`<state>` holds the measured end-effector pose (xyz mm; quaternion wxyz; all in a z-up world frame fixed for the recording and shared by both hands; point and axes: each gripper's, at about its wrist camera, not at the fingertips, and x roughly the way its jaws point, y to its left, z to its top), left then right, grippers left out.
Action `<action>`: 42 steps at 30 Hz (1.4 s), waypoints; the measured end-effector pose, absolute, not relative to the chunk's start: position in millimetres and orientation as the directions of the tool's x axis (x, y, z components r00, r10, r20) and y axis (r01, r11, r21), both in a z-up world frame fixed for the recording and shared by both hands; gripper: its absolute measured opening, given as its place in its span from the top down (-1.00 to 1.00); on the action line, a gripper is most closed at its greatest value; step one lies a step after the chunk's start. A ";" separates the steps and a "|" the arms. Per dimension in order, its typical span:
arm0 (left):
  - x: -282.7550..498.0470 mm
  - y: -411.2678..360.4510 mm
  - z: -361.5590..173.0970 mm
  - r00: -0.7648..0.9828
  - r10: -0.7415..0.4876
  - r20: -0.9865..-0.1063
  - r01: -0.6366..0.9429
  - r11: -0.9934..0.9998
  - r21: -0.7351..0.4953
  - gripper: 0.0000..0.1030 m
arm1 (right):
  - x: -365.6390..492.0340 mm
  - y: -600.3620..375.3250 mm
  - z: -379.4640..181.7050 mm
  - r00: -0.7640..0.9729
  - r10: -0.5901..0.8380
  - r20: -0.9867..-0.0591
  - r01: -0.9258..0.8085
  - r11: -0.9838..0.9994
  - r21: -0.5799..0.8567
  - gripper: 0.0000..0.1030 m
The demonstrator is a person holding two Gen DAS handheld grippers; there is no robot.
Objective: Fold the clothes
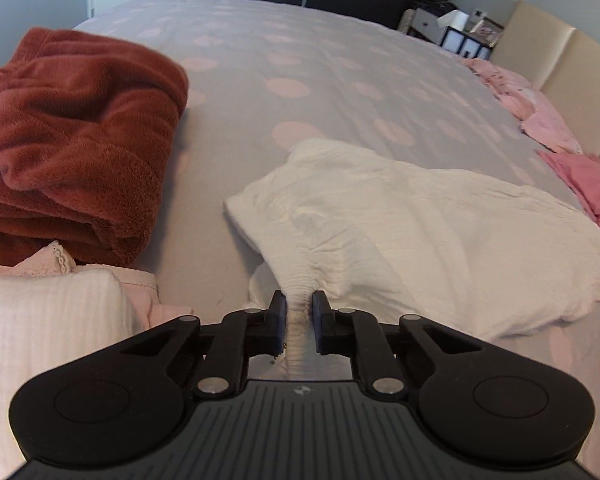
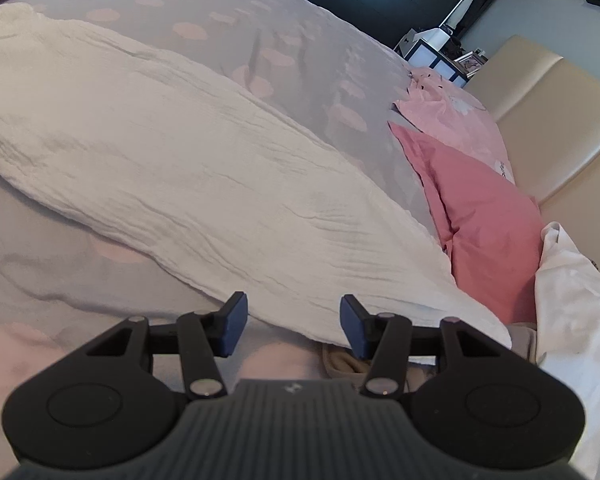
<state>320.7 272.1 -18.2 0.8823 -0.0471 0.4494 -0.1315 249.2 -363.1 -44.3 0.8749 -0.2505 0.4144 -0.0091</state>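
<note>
A white crinkled garment [image 1: 400,220] lies spread on the grey bedspread with pink dots [image 1: 300,72]. My left gripper [image 1: 299,308] is shut on a bunched edge of this garment at its near side. In the right wrist view the same white garment [image 2: 180,168] stretches across the bed from far left to near right. My right gripper [image 2: 294,320] is open and empty, just above the garment's near edge, with nothing between its blue pads [image 2: 236,322].
A folded rust-red fleece [image 1: 72,136] sits at the left, with a folded white item [image 1: 40,320] and pink clothes in front of it. Pink pillows [image 2: 480,208] and a beige headboard [image 2: 560,120] line the right. Another white cloth [image 2: 572,300] lies at the near right.
</note>
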 end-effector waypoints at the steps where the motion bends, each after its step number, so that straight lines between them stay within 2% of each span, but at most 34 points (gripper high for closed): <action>1: 316.1 274.1 -14.1 0.564 -0.284 -0.775 0.203 0.958 -0.203 0.79 | 248.6 -361.8 -43.7 0.657 -0.221 -0.721 -0.195 0.874 -0.445 -0.07; 6: 298.3 282.1 -14.0 0.514 -0.284 -0.809 0.249 0.952 -0.177 0.79 | 244.9 -356.2 -42.7 0.655 -0.221 -0.723 -0.214 0.863 -0.458 -0.07; 10: 286.5 276.7 -30.7 0.455 -0.211 -0.865 0.286 0.955 -0.082 0.79 | 244.3 -357.6 -42.4 0.645 -0.234 -0.728 -0.207 0.863 -0.460 -0.08; 14: 283.0 264.1 -31.7 0.470 -0.148 -0.870 0.311 0.950 0.006 0.77 | 242.9 -364.8 -45.8 0.626 -0.256 -0.737 -0.199 0.861 -0.469 -0.08; 16: 281.1 259.2 -27.3 0.488 -0.144 -0.861 0.319 0.947 0.023 0.71 | 241.0 -370.7 -46.1 0.622 -0.267 -0.736 -0.192 0.859 -0.474 -0.08; 19: 274.3 246.4 -18.8 0.540 -0.109 -0.835 0.359 0.927 0.111 0.56 | 234.8 -381.9 -43.3 0.636 -0.276 -0.720 -0.175 0.858 -0.483 -0.08; 20: 269.7 241.2 -16.5 0.556 -0.102 -0.825 0.380 0.914 0.143 0.46 | 232.4 -385.5 -42.4 0.644 -0.275 -0.714 -0.174 0.856 -0.487 -0.08; 21: 265.2 236.1 -14.3 0.572 -0.096 -0.815 0.400 0.900 0.175 0.27 | 229.7 -388.2 -42.6 0.651 -0.275 -0.708 -0.180 0.849 -0.496 -0.08; 23: 255.3 224.6 -9.9 0.607 -0.099 -0.789 0.443 0.866 0.232 0.11 | 223.4 -390.8 -46.5 0.664 -0.277 -0.695 -0.213 0.821 -0.530 -0.08; 26: 243.1 201.7 -10.7 0.647 -0.100 -0.756 0.510 0.794 0.331 0.03 | 216.0 -391.7 -55.3 0.665 -0.287 -0.690 -0.266 0.772 -0.577 -0.08; 31: 226.4 166.6 -39.5 0.676 -0.051 -0.735 0.608 0.602 0.518 0.03 | 212.3 -400.5 -55.8 0.665 -0.288 -0.689 -0.264 0.772 -0.579 -0.08; 34: 229.4 156.0 -64.6 0.697 0.026 -0.717 0.607 0.511 0.608 0.03 | 210.1 -400.6 -55.7 0.673 -0.272 -0.687 -0.275 0.771 -0.574 -0.08; 40: 242.9 145.5 -101.9 0.736 0.125 -0.665 0.578 0.394 0.715 0.07 | 209.7 -392.5 -62.9 0.669 -0.261 -0.695 -0.319 0.744 -0.587 -0.08; 42: 244.8 139.2 -113.6 0.756 0.142 -0.639 0.571 0.335 0.749 0.15 | 210.5 -393.0 -64.1 0.669 -0.262 -0.696 -0.320 0.743 -0.588 -0.08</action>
